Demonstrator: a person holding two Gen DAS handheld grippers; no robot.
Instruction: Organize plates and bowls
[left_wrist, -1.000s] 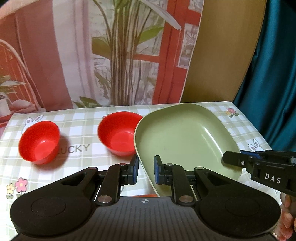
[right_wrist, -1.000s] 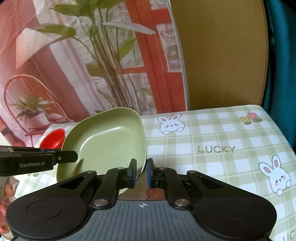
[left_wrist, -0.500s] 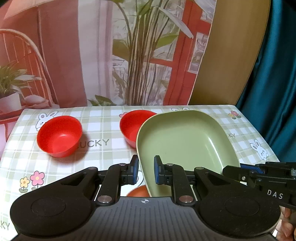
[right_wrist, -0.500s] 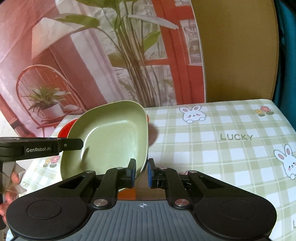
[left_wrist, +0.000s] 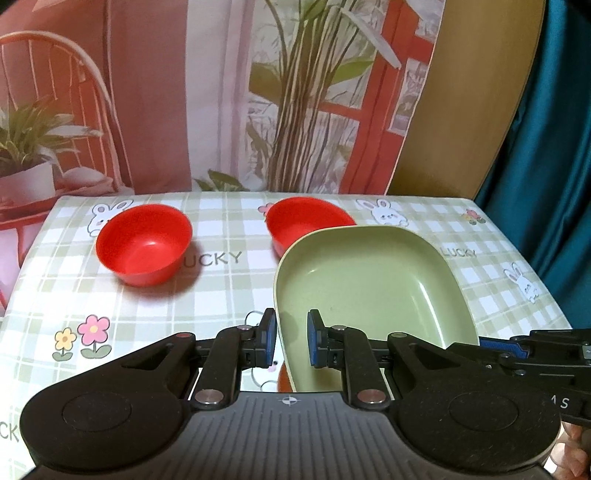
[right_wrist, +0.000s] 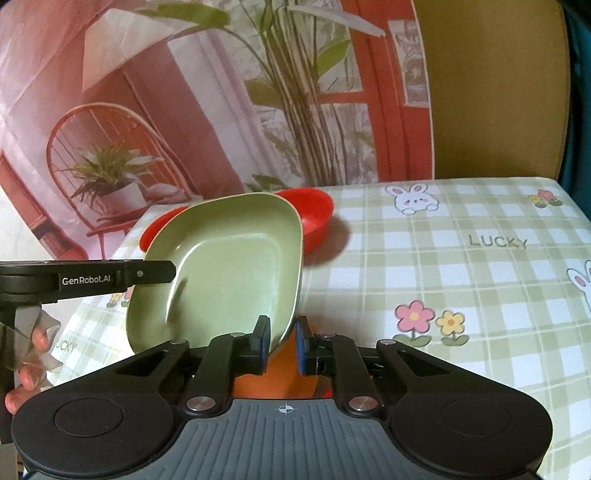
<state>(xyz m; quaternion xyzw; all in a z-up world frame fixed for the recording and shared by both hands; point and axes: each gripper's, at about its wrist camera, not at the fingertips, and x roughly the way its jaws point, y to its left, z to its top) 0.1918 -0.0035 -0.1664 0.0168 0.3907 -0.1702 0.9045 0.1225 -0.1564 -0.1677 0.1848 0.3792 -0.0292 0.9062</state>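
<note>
- Plate (left_wrist: 369, 280), green, stiff and probably light and slick, sits lower centre-right of the left wrist view, raised over the desk (left_wrist: 221, 288); the left hand-held gripper (left_wrist: 291, 339) clamps its near rim.
- Right wrist view: plate tilted at centre-left, right hand-held gripper (right_wrist: 282, 343) pinching its near corner; rims look the best hold.

Soft, even, warm indoor light; no hard glare. Red bowl (left_wrist: 144, 243) on the left casts a diffuse shadow toward lower right on the checked tablecloth (left_wrist: 229, 295). Green plate (right_wrist: 229, 266) shows a faint sheen and a curved inner shadow. Both fisheye views bend the table edges and backdrop (right_wrist: 184, 110). Slight softness toward corners; right view a touch blurred around the far bowl (right_wrist: 314, 214).
</note>
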